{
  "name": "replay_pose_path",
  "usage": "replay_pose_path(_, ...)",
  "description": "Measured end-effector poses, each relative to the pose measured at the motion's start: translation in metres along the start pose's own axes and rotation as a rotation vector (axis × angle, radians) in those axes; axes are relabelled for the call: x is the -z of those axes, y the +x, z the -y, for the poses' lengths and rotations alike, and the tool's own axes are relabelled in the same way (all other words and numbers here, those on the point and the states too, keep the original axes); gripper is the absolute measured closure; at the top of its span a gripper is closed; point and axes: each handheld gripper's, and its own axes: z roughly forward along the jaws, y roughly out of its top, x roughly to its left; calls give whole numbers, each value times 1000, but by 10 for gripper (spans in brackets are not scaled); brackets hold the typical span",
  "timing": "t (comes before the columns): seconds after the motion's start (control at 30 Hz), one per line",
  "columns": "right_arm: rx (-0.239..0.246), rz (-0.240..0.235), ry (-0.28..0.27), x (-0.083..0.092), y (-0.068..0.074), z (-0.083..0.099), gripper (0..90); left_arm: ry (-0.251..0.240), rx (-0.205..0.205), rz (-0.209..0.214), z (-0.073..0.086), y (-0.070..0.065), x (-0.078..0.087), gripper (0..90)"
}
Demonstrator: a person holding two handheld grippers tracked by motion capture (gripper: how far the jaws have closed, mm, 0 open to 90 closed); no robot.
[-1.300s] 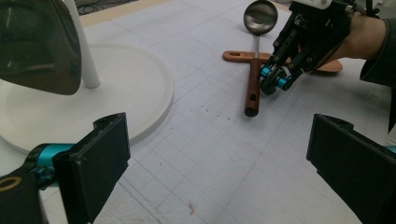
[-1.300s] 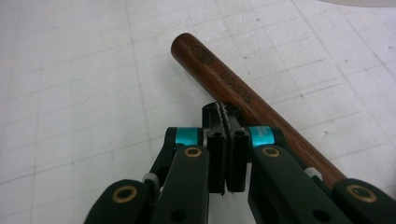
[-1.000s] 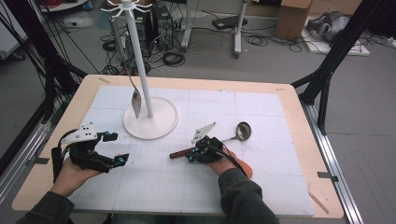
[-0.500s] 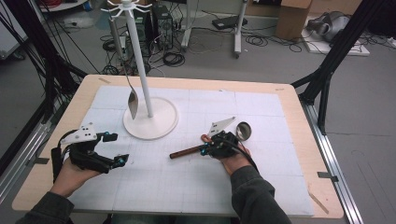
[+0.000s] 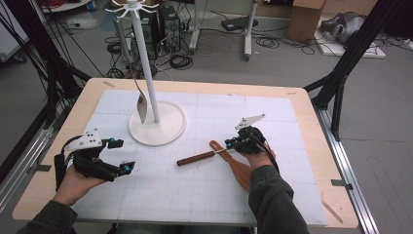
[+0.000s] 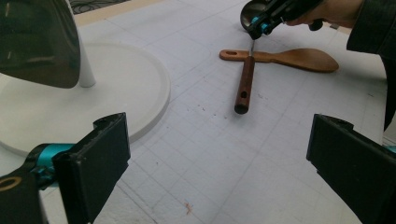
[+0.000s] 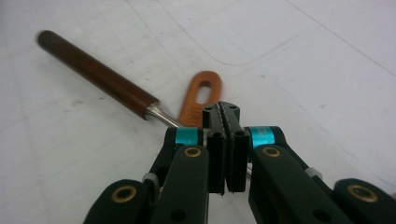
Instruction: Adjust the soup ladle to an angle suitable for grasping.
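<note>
A ladle with a dark wooden handle [image 5: 195, 158] [image 6: 243, 84] [image 7: 93, 72] lies on the white mat, its thin metal shaft crossing the handle of a flat wooden spatula [image 5: 238, 168] [image 6: 299, 58] [image 7: 201, 95]. My right gripper [image 5: 228, 145] [image 7: 222, 111] [image 6: 256, 33] sits over that shaft with its jaws pressed together. The shaft passes beneath them and nothing shows between the pads. The hand hides the ladle's bowl in the high view. My left gripper [image 5: 122, 155] [image 6: 215, 172] rests at the front left, jaws wide open and empty.
A white utensil stand [image 5: 157, 124] [image 6: 116, 84] with a tall pole stands at the back left of the mat. A metal turner [image 5: 141, 105] [image 6: 37, 42] hangs from it. The mat lies on a wooden table [image 5: 311, 122]; cables and frames crowd the floor behind.
My right gripper has moved right along the ladle's shaft toward the bowl, now hidden by the hand. The ladle's handle stayed put. More of the wooden spatula shows. The left gripper kept still.
</note>
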Motion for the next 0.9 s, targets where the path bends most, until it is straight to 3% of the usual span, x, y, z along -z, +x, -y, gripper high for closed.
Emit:
replay_pose_path(0.3,-12,58,62,-9,-5,3,897,4,-3,7,0,0,-1,67)
replay_pose_path(0.63,-1,57,98,-4,-3,7,897,4,-3,8,0,-1,-1,67)
replay_pose_path(0.8,35,26,74,3,4,7,897,6,-4,11,0,-1,-1,67)
replay_pose_path(0.9,63,-22,62,7,13,5,897,5,-3,9,0,-1,-1,67)
